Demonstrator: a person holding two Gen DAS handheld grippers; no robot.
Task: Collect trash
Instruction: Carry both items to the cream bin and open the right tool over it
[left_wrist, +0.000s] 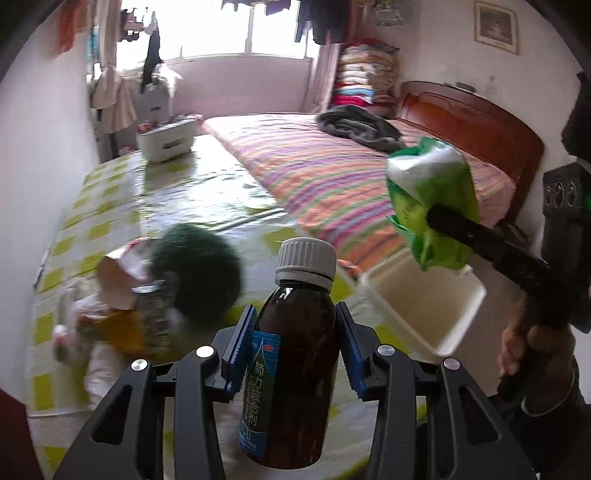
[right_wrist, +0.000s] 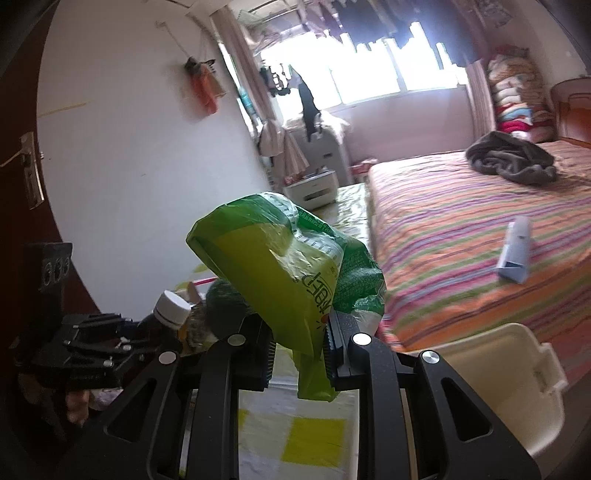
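While both hands hang over table with green-checked cloth (left_wrist: 110, 192), left gripper (left_wrist: 297, 332) pinches brown syrup bottle (left_wrist: 295, 369), white cap up, blue pads pressed on its sides. Right gripper (right_wrist: 298, 343) clamped tight on crumpled green snack bag (right_wrist: 280, 266), bag raised above white bin (left_wrist: 424, 306) at table edge. More litter beside dark green round thing (left_wrist: 199, 273). Striped bed (right_wrist: 461, 229) behind.

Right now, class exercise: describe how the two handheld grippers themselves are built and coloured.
Both are black. The left gripper has angular linkage arms with triangular cut-outs, silver round pivot pins and blue serrated pads. The right gripper has the same black arms and silver pins, with dark ribbed pads. A dark sleeve shows behind its handle.
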